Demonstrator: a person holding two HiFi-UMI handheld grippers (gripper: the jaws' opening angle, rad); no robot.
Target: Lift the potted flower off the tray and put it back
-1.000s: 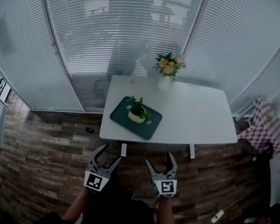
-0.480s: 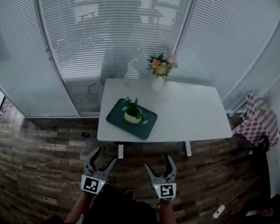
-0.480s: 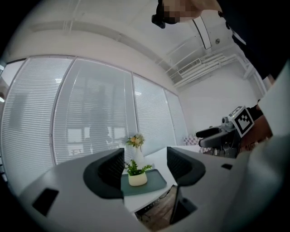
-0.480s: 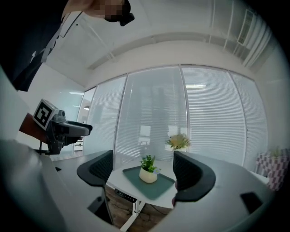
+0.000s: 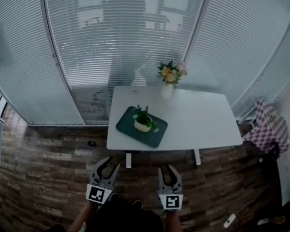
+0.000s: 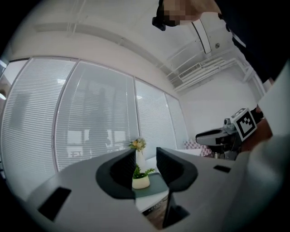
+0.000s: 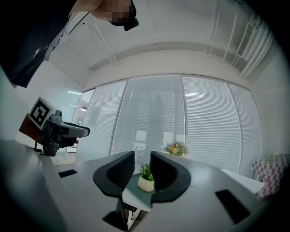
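Left hand-held gripper [image 5: 106,166] and right hand-held gripper [image 5: 169,169] are closing empty; the potted flower [image 5: 143,122] stands on its tray [image 5: 155,137] well ahead, midway between them, neither nearer

Potted flower [image 5: 143,123] — on tray [image 5: 156,133] (table's [image 5: 200,123] left)

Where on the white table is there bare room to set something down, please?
The right half of the table is bare, from the flower vase and the green tray across to the right edge. The left front is crowded by the tray with the potted plant on it.
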